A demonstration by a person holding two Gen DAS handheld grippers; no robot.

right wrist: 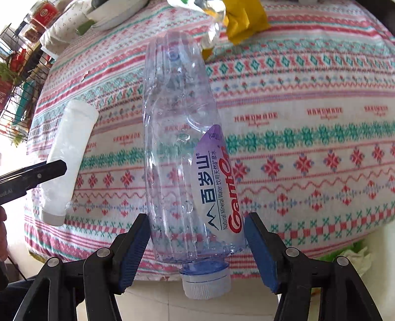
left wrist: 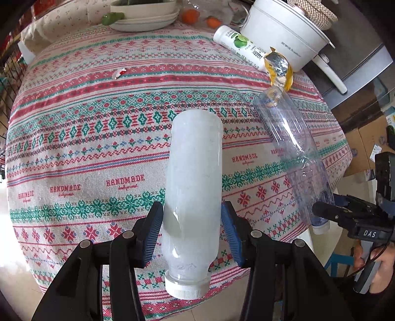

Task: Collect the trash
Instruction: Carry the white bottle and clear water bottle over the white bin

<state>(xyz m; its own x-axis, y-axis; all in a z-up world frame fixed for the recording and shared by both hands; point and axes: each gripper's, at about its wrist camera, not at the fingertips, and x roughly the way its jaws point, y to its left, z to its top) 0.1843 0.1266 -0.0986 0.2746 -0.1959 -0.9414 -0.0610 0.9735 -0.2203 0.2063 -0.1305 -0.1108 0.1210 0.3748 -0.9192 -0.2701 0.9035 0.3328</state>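
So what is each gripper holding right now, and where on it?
The left gripper clamps the frosted white bottle on its lower body above the cap. The right gripper clamps the clear water bottle just above its neck.

A home dining corner: a round table (left wrist: 74, 138) under a woven "HANDMADE" tablecloth (left wrist: 103, 103), stacked plates (left wrist: 145, 21), a white electric cooking pot (left wrist: 284, 34), a wire rack (right wrist: 22, 81) of jars, and cardboard boxes (left wrist: 367, 140) alongside.

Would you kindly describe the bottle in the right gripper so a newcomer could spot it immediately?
Start at the round table with the patterned tablecloth. At its near edge, the right gripper holds a clear mineral water bottle, cap towards the camera. Unlike the frosted white bottle beside it, it is see-through, with a purple label.
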